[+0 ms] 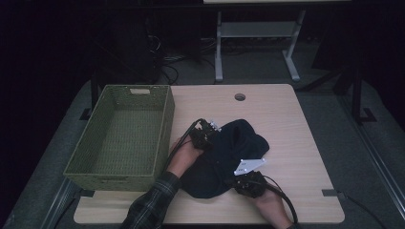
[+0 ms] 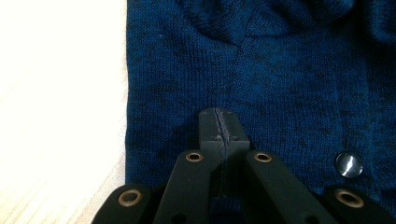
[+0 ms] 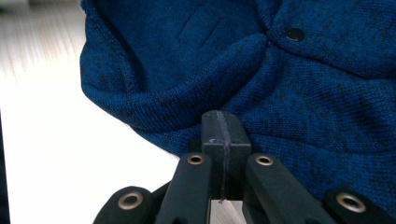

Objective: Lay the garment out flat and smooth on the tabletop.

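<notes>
1. A dark blue knit garment [image 1: 229, 157] lies crumpled on the tabletop [image 1: 286, 124], toward its near edge and just right of the green woven basket [image 1: 122, 136] that stands on the left part.
2. The left claw [image 1: 206, 131] sits at the garment's far-left edge. The person's left hand [image 1: 184, 155] grips it from behind, and the plaid-sleeved forearm [image 1: 153, 205] reaches in from the near edge.
3. In the left gripper view the left claw [image 2: 219, 128] has its jaws pressed together with nothing between them, the tips low over the knit close to the garment's edge, with a metal snap [image 2: 349, 164] off to one side.
4. The right claw [image 1: 248, 183] is at the garment's near-right edge, the right hand [image 1: 267, 202] coming in from the near edge.
5. In the right gripper view the right claw [image 3: 223, 130] is also pressed together and holds nothing, pointing at a rolled fold of the knit.
</notes>
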`<state>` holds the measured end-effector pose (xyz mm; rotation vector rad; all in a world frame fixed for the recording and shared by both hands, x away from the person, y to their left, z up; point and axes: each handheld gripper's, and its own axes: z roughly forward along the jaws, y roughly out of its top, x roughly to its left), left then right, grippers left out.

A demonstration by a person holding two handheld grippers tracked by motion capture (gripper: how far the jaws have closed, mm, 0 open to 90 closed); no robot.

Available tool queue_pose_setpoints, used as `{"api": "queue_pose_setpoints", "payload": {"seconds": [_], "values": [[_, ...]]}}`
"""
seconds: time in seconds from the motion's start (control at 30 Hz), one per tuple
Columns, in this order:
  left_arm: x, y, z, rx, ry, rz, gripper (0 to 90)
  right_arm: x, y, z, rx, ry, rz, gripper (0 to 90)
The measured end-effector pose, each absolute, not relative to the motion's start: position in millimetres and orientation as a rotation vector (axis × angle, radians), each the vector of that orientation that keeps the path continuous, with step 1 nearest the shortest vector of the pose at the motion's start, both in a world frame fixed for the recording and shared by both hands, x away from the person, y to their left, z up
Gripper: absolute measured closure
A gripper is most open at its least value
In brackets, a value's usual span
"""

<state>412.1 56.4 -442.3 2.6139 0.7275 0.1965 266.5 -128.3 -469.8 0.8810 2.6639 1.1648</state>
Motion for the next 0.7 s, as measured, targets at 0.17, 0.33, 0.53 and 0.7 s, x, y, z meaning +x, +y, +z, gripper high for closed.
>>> {"api": "queue_pose_setpoints", "payload": {"seconds": [0.17,0.33,0.53,0.7], "values": [[410,56,-442,2.626,0.716,0.195,89.9,268,-132,-470,0.879,2.67,1.161,90.0],[407,56,-442,2.636,0.702,0.182,89.9,271,-142,-468,0.908,2.669,1.125,90.0],[404,57,-442,2.618,0.705,0.144,89.9,273,-151,-466,0.928,2.655,1.09,90.0],[400,57,-444,2.577,0.719,0.104,89.9,277,-167,-464,0.963,2.648,1.051,90.0]]}}
